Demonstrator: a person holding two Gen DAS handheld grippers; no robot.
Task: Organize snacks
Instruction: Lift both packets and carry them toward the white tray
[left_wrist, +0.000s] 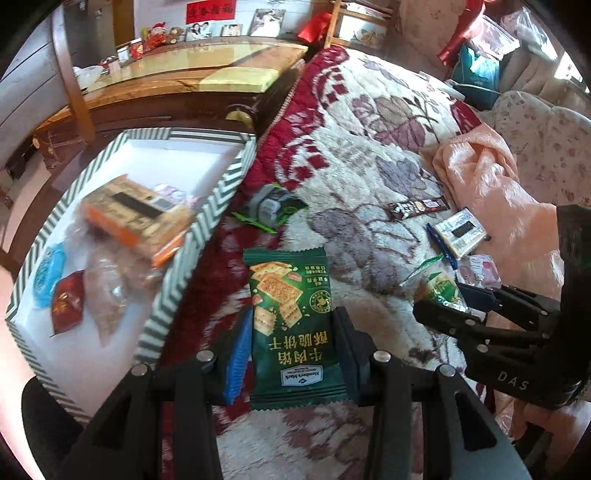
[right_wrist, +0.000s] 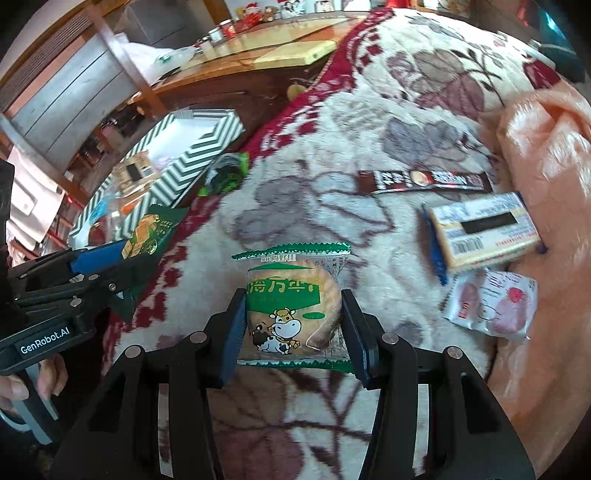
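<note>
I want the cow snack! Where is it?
The cow snack sits mid-picture in the right wrist view, pinched in the right gripper above the flowery blanket.

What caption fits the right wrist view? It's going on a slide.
Right gripper holding a cow-print biscuit packet above the floral blanket; loose snacks lie to its right.

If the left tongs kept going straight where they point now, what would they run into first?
Probably the floral blanket just right of the striped box; the left tongs hold a green cracker packet, which would touch first. Depth is unclear.
</note>
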